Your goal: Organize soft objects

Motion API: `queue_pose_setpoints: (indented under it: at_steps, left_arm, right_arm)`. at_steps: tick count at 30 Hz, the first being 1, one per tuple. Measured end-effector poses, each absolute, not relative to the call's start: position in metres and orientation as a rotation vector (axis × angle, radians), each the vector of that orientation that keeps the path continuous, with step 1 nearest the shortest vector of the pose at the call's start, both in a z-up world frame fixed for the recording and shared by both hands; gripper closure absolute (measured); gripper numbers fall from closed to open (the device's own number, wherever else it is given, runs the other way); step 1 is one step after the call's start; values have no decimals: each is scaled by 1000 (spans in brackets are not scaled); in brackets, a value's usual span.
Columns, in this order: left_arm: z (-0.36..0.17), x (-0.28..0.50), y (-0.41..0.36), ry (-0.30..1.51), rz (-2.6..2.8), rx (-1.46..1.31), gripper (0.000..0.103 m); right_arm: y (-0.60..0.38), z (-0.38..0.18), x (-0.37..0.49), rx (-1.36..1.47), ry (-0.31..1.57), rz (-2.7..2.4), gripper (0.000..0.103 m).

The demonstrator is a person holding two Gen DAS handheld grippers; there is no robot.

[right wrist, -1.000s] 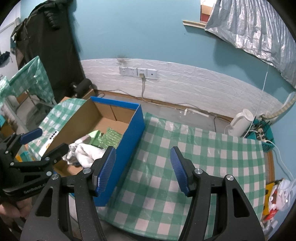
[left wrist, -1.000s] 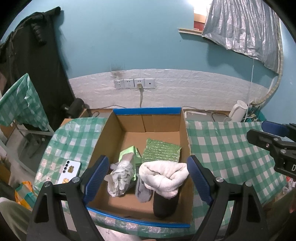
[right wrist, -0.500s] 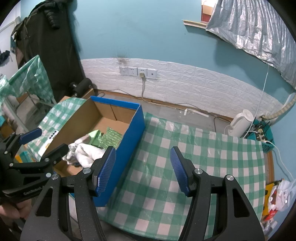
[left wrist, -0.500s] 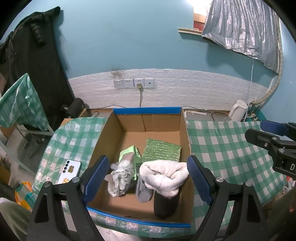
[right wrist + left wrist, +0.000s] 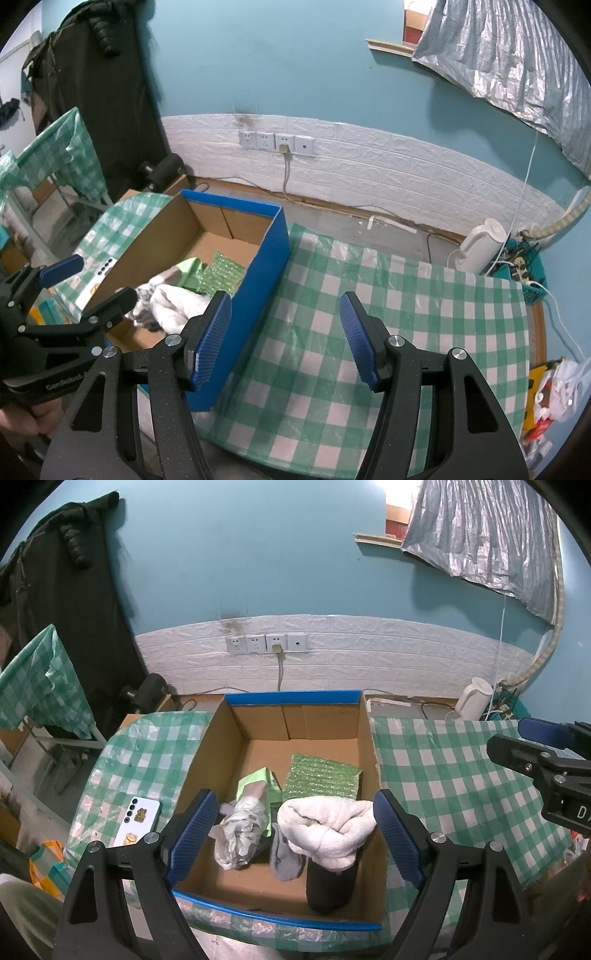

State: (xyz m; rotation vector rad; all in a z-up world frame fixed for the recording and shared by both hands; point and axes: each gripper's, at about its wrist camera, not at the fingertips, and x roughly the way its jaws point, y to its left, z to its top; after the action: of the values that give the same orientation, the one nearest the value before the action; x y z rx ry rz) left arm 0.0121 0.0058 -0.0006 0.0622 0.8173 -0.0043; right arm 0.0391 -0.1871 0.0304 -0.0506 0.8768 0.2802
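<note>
A blue-rimmed cardboard box (image 5: pixel 369 738) stands on the checked table. Inside lie a white towel bundle (image 5: pixel 328 827) over a dark roll (image 5: pixel 328 886), a grey sock (image 5: pixel 284 856), a crumpled white-grey bag (image 5: pixel 240 830), a light green packet (image 5: pixel 258 779) and a green bubble sheet (image 5: pixel 321 781). My left gripper (image 5: pixel 291 834) hangs open above the box's near half, jaws wide on either side of the soft things and clear of them. My right gripper (image 5: pixel 286 336) stands open and empty over the green checked cloth (image 5: pixel 406 314), just right of the box's blue wall (image 5: pixel 258 291).
A white phone (image 5: pixel 138 821) lies on the cloth left of the box. A white kettle (image 5: pixel 480 245) and a power strip sit at the far right by the wall. A bag of clutter (image 5: pixel 554 391) hangs off the table's right edge.
</note>
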Motion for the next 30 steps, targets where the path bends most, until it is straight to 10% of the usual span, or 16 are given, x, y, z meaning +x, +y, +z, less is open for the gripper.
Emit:
queue_pose_setpoints:
  at_steps: [30]
  left_arm:
    - [-3,10,5,821,-7,62,16]
  right_arm:
    - [-187,31,39,-52,877,279,42]
